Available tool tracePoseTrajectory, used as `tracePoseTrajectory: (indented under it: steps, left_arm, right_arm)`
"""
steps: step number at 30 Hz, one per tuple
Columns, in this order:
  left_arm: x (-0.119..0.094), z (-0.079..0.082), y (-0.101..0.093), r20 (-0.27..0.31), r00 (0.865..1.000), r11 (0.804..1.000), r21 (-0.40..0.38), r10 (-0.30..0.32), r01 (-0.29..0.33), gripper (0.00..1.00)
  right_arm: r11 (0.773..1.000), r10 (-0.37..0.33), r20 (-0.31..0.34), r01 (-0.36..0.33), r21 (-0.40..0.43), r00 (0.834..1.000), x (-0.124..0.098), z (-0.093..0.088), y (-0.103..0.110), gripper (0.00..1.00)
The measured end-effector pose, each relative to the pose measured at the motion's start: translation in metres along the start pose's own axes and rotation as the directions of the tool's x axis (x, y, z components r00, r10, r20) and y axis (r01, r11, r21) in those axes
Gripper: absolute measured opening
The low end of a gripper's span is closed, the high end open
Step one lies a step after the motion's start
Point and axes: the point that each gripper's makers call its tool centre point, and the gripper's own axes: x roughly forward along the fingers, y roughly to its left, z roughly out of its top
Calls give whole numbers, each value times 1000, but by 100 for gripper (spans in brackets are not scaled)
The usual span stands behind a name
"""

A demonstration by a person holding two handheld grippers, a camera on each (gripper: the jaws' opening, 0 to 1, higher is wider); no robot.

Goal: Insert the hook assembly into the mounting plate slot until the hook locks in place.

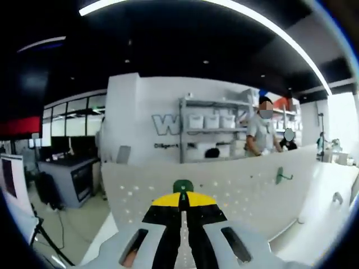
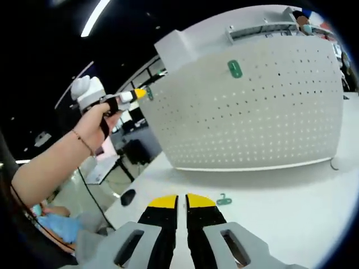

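1. A green hook sits pinched at the tips of the left tongs, right up against the top edge of the white pegboard. In the right gripper view the same tongs are held in a hand at the board's upper left corner, with the green piece at their tip.
2. A second green hook is already mounted high on the face of the pegboard; in the left gripper view it juts out from the board's far right part.
3. A third green hook lies flat on the white counter, in front of the board's foot and just beyond the right tongs.
4. The right tongs are pressed together with nothing between them, hovering low over the counter.
5. Behind the board stand grey shelves with white bins and a person.
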Motion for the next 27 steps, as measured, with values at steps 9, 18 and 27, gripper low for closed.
tracePoseTrajectory:
  steps: [9,18,27]
  left_arm:
    - [13,-1,12,24,999,999,4,39,-39,1]
    - [22,-6,16,37,998,999,21,49,-49,1]
    - [29,-14,17,56,996,998,16,62,-63,2]
  right_arm:
    - [1000,-9,-8,9,10,1000,1,-1,-6,3]
    - [1000,-14,-14,15,23,1000,4,-3,-10,3]
    - [1000,-13,-19,13,25,1000,6,-3,-11,2]
